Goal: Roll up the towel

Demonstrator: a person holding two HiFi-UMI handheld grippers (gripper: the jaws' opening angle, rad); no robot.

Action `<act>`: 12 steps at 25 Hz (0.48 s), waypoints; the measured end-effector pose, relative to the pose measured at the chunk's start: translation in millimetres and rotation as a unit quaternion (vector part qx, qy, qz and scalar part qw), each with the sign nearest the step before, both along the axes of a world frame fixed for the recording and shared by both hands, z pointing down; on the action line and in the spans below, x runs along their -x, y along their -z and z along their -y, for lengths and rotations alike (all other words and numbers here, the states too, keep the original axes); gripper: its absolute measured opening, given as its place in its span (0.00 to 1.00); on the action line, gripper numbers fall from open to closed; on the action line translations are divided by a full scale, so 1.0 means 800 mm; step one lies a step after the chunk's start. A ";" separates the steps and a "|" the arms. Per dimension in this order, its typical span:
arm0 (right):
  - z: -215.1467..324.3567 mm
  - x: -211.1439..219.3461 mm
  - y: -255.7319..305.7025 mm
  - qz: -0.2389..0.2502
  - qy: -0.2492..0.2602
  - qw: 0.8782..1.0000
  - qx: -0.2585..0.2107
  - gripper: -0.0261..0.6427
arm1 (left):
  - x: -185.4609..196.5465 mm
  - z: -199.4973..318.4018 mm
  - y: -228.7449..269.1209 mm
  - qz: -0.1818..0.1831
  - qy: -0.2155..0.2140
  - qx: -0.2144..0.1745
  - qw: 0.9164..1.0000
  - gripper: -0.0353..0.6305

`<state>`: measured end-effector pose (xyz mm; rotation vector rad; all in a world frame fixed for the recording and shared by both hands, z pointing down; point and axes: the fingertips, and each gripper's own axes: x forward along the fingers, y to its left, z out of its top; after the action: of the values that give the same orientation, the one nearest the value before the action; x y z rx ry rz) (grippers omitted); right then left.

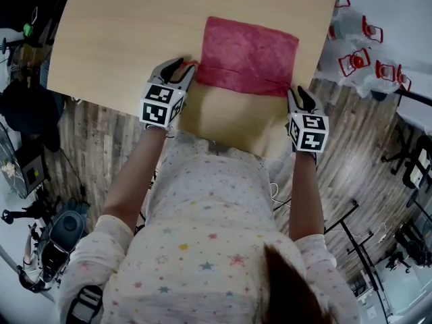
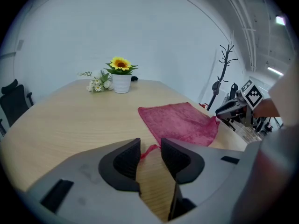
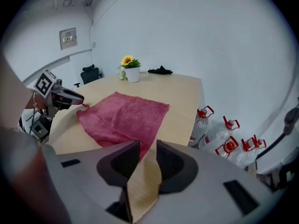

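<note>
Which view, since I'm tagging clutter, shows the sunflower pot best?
The left gripper view: the sunflower pot stands unobstructed, far across the table. The right gripper view shows it smaller; the head view misses it.

A pale wooden table [image 1: 121, 39] with rounded corners stands on a floor of grey-brown planks [image 1: 351, 160]. At its far end a sunflower in a white pot [image 2: 121, 76] stands upright, with a sprig of small white flowers [image 2: 96, 84] lying just beside it. A dark crumpled thing [image 3: 160, 70] lies near the pot. Clear water bottles with red handles [image 3: 229, 146] sit on the floor beside the table. A black coat stand [image 2: 224, 73] and a black office chair [image 2: 11, 101] stand by the white walls.
</note>
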<state>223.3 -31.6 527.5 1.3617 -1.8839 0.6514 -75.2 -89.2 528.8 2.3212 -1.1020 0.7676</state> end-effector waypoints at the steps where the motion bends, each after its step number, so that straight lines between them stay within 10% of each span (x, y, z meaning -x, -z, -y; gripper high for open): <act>1: -0.003 -0.003 0.002 0.002 0.001 1.000 -0.001 0.20 | 0.000 -0.003 0.001 0.002 -0.008 -0.001 1.000 0.23; 12: -0.034 0.028 -0.019 0.023 0.055 0.998 0.022 0.20 | -0.026 -0.071 -0.016 0.007 -0.086 0.041 0.995 0.23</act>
<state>200.8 -4.3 542.4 1.2143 -1.9543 0.6700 -54.5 -32.4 541.7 2.3664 -0.8681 0.8758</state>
